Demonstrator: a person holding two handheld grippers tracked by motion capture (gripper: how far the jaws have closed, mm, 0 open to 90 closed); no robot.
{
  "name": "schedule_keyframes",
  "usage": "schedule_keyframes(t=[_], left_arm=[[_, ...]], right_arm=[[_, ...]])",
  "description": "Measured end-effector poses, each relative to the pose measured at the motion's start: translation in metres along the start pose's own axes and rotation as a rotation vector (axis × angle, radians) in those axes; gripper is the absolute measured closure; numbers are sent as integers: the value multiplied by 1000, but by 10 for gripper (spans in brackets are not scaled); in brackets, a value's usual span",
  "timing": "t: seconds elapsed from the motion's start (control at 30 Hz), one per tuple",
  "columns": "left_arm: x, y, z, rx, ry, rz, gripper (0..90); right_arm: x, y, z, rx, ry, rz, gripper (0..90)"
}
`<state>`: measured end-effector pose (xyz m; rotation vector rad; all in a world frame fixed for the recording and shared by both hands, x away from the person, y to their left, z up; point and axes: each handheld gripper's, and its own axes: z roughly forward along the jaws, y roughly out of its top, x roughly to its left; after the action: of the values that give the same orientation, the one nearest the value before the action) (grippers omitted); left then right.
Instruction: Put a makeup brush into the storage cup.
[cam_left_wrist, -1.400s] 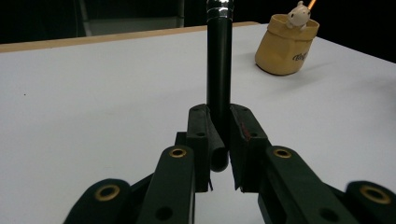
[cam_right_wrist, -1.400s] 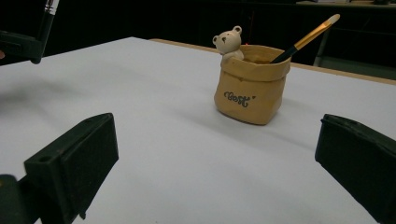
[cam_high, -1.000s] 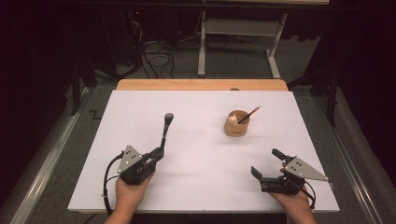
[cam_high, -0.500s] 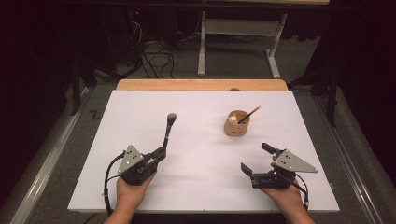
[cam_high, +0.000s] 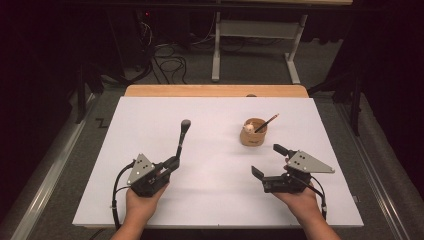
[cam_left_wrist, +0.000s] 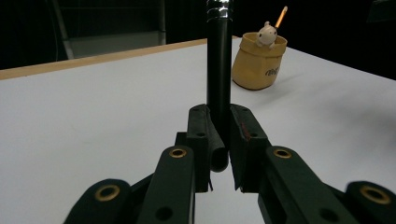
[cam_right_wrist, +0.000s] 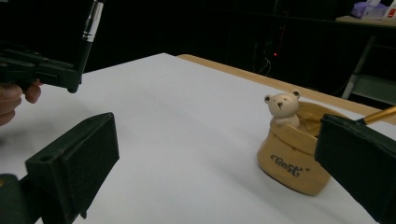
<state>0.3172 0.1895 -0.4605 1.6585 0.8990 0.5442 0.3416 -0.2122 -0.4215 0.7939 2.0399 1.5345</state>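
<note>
Overhead, the left gripper (cam_high: 172, 162) sits low on the white table (cam_high: 150, 200), held in a hand (cam_high: 140, 202) that enters from the bottom edge. Its jaws are clamped on the lower end of a black brush (cam_high: 181, 139), whose handle rises away from the person and ends in a rounded grey tip. To the right, the right gripper (cam_high: 268, 160) rests in the other hand (cam_high: 296, 199), jaws spread wide with nothing between them. A tan pot (cam_high: 254, 132) stands just beyond the right gripper, apart from it, with a small bear figure on its rim and a pencil (cam_high: 267, 122) leaning out toward the upper right. A wooden strip (cam_high: 215, 90) borders the table's far edge.

From the left gripper view, the two jaws press against the brush (cam_left_wrist: 218, 70) from both sides, its cut end showing between the pads. The handle stands nearly upright, with a silver band near the top. The pot (cam_left_wrist: 258, 63) is behind it to the right, bear and pencil at its rim.

From the right gripper view, the jaws stand far apart at the frame's two sides, empty. The pot (cam_right_wrist: 294, 154) sits near the right jaw, not touching it, with the bear (cam_right_wrist: 282, 108) facing the camera. The left gripper (cam_right_wrist: 70, 77) and the brush (cam_right_wrist: 89, 35) show at upper left, fingers (cam_right_wrist: 16, 95) beside them.
</note>
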Motion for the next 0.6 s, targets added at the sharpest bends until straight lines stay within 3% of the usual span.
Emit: schedule_keyframes(t=[0.33,0.6], left_arm=[[-6,19,4,10,-4,54,796],[-14,24,15,-4,-29,64,796]], right_arm=[[10,19,17,-20,35,-6,13],[15,24,28,-26,48,-5,35]])
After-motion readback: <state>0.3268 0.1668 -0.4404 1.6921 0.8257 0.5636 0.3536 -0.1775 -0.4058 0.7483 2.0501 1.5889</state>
